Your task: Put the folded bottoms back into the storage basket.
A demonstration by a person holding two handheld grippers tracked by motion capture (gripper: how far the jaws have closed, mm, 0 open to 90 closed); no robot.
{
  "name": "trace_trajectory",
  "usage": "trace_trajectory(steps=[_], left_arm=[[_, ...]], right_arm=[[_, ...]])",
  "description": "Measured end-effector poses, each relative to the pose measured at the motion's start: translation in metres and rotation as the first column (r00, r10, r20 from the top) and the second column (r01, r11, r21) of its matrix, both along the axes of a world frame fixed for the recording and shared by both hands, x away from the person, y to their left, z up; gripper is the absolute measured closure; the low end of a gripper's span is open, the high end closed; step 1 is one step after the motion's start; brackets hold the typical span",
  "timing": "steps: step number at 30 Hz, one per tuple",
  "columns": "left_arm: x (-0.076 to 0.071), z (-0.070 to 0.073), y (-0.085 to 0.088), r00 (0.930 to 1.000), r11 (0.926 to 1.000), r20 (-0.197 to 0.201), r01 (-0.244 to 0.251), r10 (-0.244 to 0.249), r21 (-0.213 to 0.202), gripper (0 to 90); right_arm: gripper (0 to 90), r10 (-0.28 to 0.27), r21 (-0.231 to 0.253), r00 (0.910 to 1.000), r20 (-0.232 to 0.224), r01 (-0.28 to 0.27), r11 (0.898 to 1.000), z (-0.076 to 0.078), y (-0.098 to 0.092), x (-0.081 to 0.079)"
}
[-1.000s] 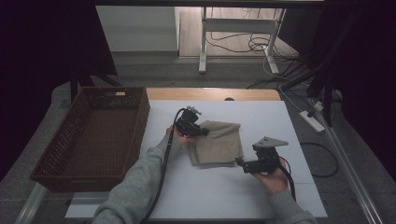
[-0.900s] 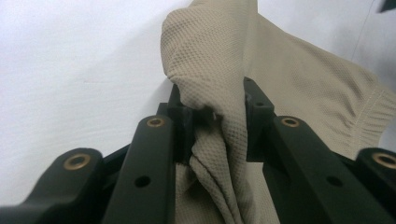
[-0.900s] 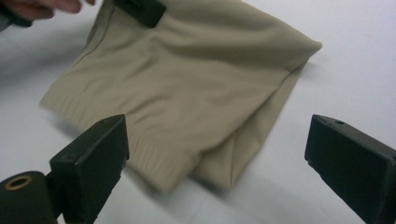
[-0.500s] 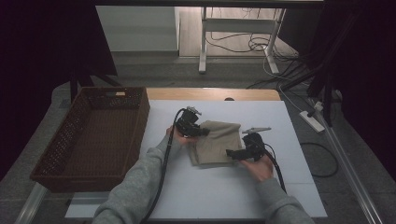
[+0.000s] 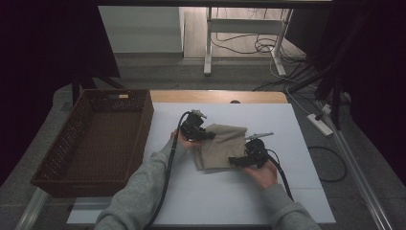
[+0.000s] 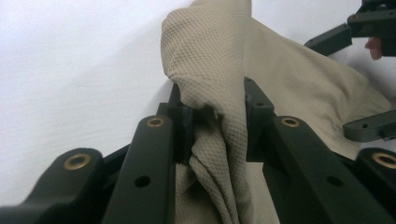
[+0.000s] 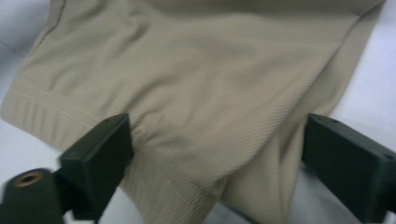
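Sitting farthest left, a brown wicker basket (image 5: 91,139) on the white table (image 5: 297,124), well apart from the tan cloth (image 5: 221,148), which serves as landmark for everything below. Lying folded near the middle of the table, to the right of the basket, its long axis running from the far left corner toward the near right edge.

Clamping the cloth's left edge, the left gripper (image 5: 195,130): jaws pressed together on a bunched fold, seen in the left gripper view as fabric (image 6: 219,93) squeezed between the two black fingers (image 6: 180,121) and lifted a little off the table.

Coming in at the cloth's near right edge, the right gripper (image 5: 242,160): jaws spread wide, one finger (image 7: 100,149) on each side of a hem corner (image 7: 196,154), fabric between them but not pinched; jaws just been closing a little, nothing gripped yet.

Judged for the coming move: cloth lies straight ahead of the right fingers, hem already between them, so only a squeeze seems needed before lifting. Nearer hand for that edge: the right one; left side already secured. Likely risk: catching only the top layer of the fold.
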State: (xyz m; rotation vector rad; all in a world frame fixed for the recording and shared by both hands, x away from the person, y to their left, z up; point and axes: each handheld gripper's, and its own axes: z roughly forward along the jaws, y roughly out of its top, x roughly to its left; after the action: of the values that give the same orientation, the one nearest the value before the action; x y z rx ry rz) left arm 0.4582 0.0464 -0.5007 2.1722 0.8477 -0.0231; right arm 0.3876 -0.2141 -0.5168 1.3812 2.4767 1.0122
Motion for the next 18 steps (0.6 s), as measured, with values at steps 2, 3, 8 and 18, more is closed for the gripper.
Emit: trace_trajectory(steps=[2,3,8,18], left_arm=[[-0.0007,0.0003,0.0004,1.0,1.0,0.001,0.001,-0.001,-0.002,70.6],[-0.0011,0.0004,0.0005,1.0,1.0,0.002,0.002,-0.002,-0.003,70.6],[-0.0027,0.0006,0.0002,0.9999,0.9999,0.006,0.009,-0.009,-0.01,70.6],[-0.0048,0.0012,0.0023,0.9999,0.9997,0.009,0.013,-0.013,-0.02,70.7]], right_arm=[[25.0,0.028,0.024,0.9996,-0.007,-0.027,0.999,0.001,0.0009,-0.0021],[25.0,0.028,0.024,0.9996,-0.007,-0.027,0.999,0.001,0.0009,-0.0021],[48.8,0.066,0.063,0.9973,-0.032,-0.064,0.996,0.0009,0.0028,-0.0052],[70.8,0.124,0.121,0.9911,-0.048,-0.118,0.986,0.0008,0.0026,-0.0056]])
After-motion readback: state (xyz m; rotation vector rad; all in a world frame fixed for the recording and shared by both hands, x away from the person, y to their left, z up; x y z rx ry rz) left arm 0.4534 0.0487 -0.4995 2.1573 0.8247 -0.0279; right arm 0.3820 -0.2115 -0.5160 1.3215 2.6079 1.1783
